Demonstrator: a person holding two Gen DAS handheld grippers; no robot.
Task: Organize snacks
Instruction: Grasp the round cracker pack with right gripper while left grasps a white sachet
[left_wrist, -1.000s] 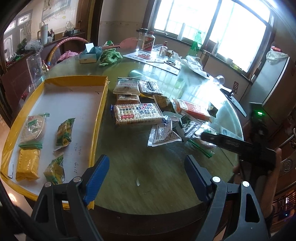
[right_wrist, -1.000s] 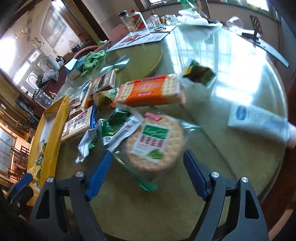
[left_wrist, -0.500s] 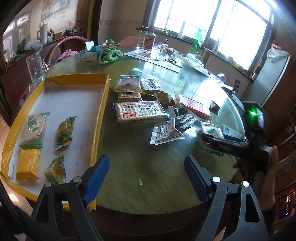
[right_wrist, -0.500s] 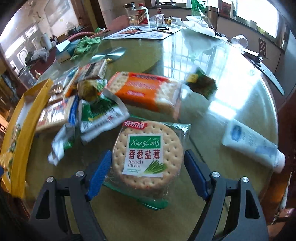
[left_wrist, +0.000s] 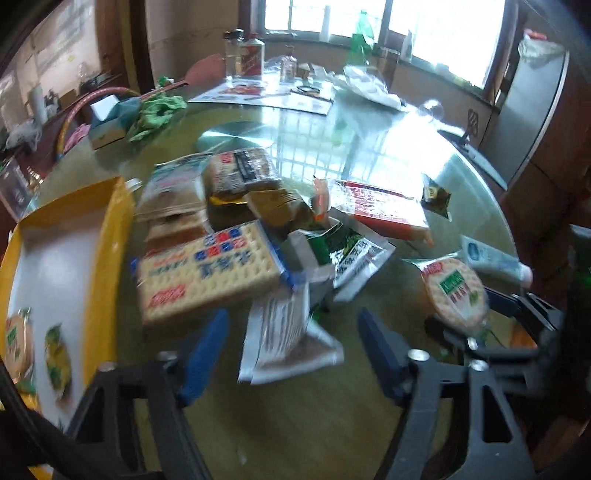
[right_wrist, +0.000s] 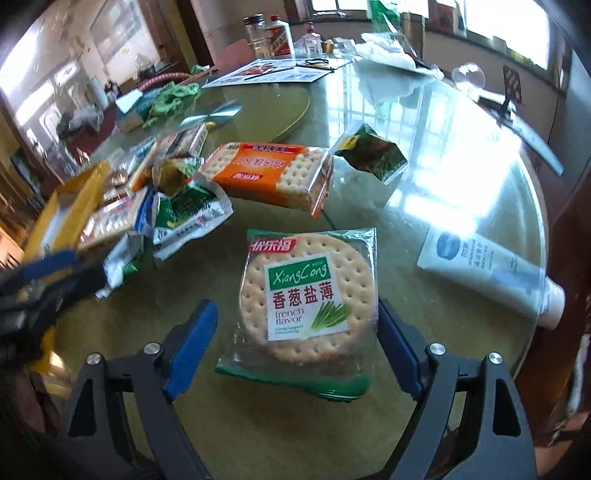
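A round cracker pack with a green label (right_wrist: 308, 299) lies flat on the glass table between the open fingers of my right gripper (right_wrist: 295, 343); the fingers are beside it, a gap on the left. It also shows in the left wrist view (left_wrist: 456, 295). My left gripper (left_wrist: 295, 354) is open and empty over a white crumpled wrapper (left_wrist: 288, 339). A pile of snacks sits mid-table: a big cracker pack (left_wrist: 210, 269), an orange cracker pack (right_wrist: 269, 173), a green-white packet (right_wrist: 188, 214). The yellow tray (left_wrist: 114, 236) holds several small packs at the left.
A white tube (right_wrist: 491, 280) lies at the right near the table edge. A small green sachet (right_wrist: 369, 153) sits behind the orange pack. Bottles (left_wrist: 245, 55), papers, a green cloth (left_wrist: 153, 112) and a tissue box stand at the far side.
My left gripper has swung right and forward toward the snack pile; its view is blurred. My right gripper has closed in around the round cracker pack, which now lies deeper between its fingers.
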